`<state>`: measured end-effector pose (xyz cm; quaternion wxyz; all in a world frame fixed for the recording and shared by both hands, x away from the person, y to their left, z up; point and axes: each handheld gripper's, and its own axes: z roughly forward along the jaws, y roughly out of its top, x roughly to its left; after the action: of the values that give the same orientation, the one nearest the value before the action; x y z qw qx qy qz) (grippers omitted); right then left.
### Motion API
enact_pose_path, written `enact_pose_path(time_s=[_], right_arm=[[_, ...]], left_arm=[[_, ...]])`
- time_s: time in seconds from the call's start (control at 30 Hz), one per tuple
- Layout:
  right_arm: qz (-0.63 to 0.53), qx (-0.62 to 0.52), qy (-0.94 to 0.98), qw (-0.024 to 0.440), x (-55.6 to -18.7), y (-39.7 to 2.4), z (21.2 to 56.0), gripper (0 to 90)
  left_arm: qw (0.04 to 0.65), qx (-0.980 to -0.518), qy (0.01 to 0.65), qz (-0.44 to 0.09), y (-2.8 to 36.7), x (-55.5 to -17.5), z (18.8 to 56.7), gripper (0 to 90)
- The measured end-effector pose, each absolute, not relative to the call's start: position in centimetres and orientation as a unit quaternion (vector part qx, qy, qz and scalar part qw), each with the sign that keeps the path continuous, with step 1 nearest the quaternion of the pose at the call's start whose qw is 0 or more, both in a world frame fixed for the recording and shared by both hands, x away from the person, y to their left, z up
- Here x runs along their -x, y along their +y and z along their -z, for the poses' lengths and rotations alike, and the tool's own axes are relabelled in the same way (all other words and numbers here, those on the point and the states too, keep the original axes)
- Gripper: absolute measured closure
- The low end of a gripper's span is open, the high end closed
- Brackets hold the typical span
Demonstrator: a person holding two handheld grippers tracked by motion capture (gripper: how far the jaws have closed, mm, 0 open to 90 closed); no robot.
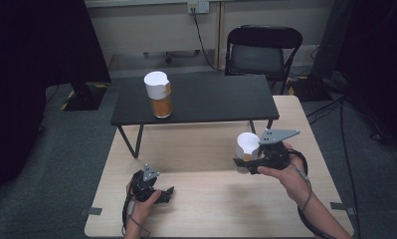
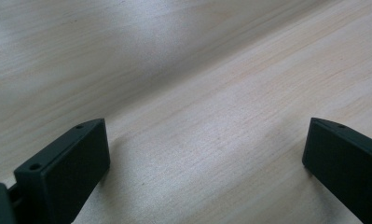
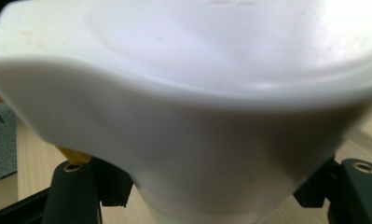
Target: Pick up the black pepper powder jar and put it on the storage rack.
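**White cup clamped in my right jaws, left jaws wide over bare wood**

No writing can be read on anything; faint raised marks at the top of the cup are too blurred to make out.

My right gripper (image 1: 249,162) holds a white cup (image 1: 247,145) above the right half of the pale wooden table (image 1: 211,199), its black jaws pressed against the cup's lower sides. Up close, the cup (image 3: 188,116) is smooth, matte plastic with a thick rounded lip that bends into a pouring spout.

My left gripper (image 1: 156,191) sits low at the table's front left, jaws spread wide with nothing between them. Beneath it lies fine, straight wood grain (image 2: 211,93).

A low black shelf (image 1: 211,99) with thin angled legs stands on the far half of the table. On it stands an amber jar (image 1: 161,105) with a second white cup (image 1: 156,83) upside down on top, near the shelf's left end.

Open tabletop lies between my two hands and along the front edge. A black folding chair (image 1: 263,50) stands beyond the table.
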<state>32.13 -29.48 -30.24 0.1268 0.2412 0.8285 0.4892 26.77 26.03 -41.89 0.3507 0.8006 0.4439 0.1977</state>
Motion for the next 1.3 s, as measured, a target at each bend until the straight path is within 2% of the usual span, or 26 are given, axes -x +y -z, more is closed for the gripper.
enact_pose_path(time_s=[1.3], right_arm=[[-0.489,-0.235,0.83,0.131,-34.5,-27.0,24.3,30.5]], left_arm=[[0.351,-0.801,0.443,-0.197,26.1,-26.8,41.9,0.0]])
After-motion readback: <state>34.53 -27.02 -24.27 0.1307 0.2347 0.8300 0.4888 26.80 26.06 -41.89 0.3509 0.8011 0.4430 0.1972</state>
